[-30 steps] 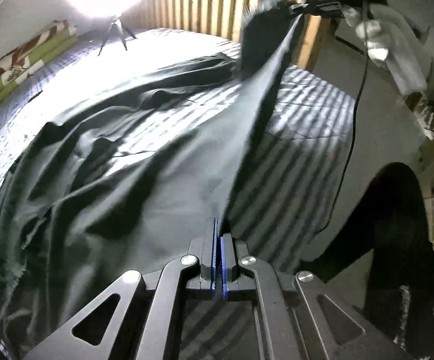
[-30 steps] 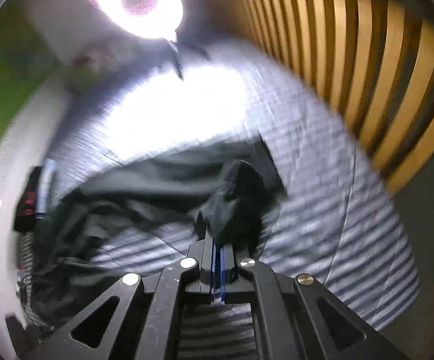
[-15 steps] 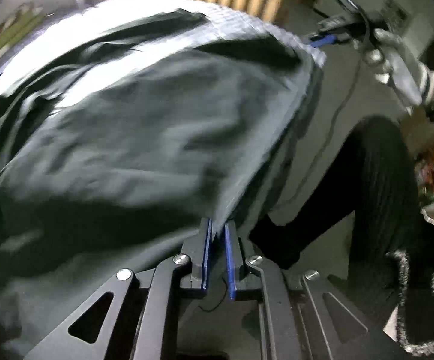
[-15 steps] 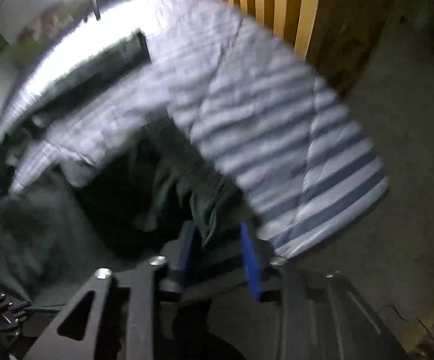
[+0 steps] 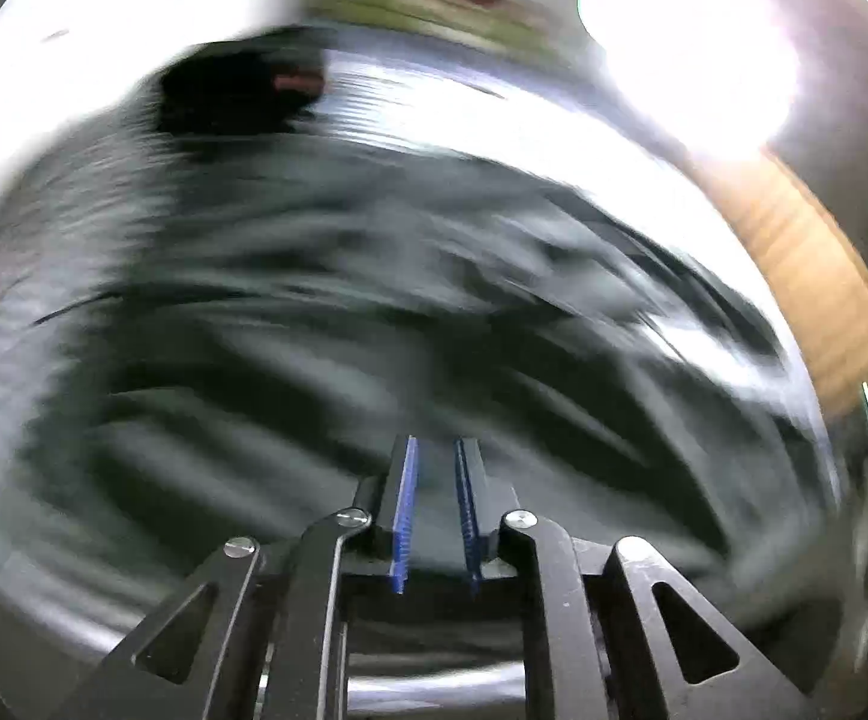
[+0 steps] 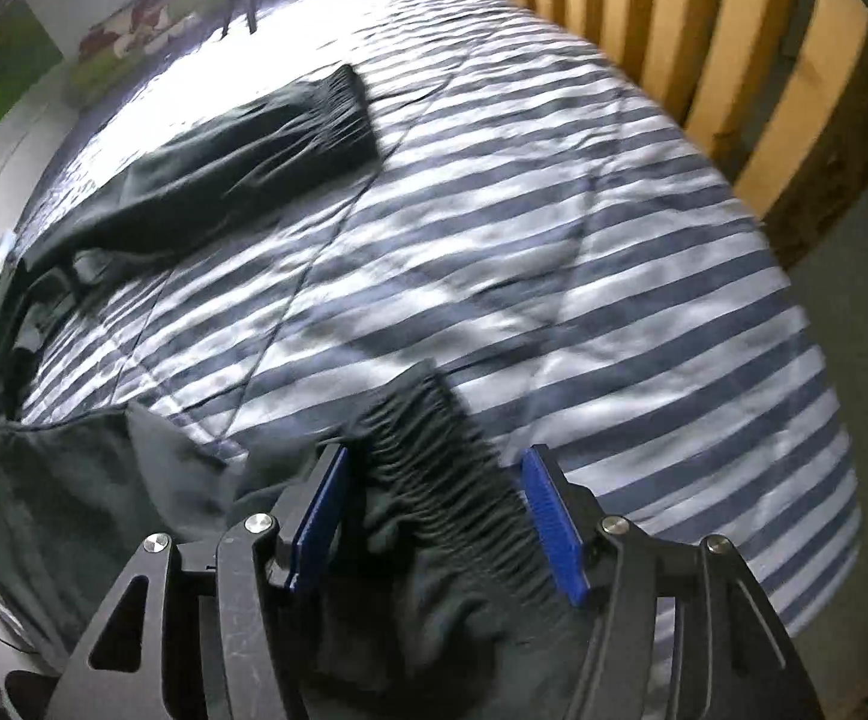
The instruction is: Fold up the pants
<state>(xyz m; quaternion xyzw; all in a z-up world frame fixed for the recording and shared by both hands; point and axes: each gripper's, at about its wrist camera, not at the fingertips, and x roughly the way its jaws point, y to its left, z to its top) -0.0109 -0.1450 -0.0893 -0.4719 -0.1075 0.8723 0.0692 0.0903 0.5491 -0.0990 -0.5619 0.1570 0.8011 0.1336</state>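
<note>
Left wrist view: heavy blur. The left gripper has its blue pads a narrow gap apart with nothing between them; dark pants fill the middle of the frame, probably spread on the striped bedcover, with a bright lamp at 1 o'clock.

Right wrist view: the right gripper is wide open, clamping nothing. The pants' ribbed cuff lies between its fingers, the other leg at 10 o'clock. A slatted headboard stands at 1 o'clock.

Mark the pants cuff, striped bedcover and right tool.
pants cuff [image 6: 434, 450], right wrist view, ribbed band between the fingers
striped bedcover [image 6: 613, 228], right wrist view, bare stripes
right tool [image 6: 434, 474], right wrist view, midway between fingertips
</note>
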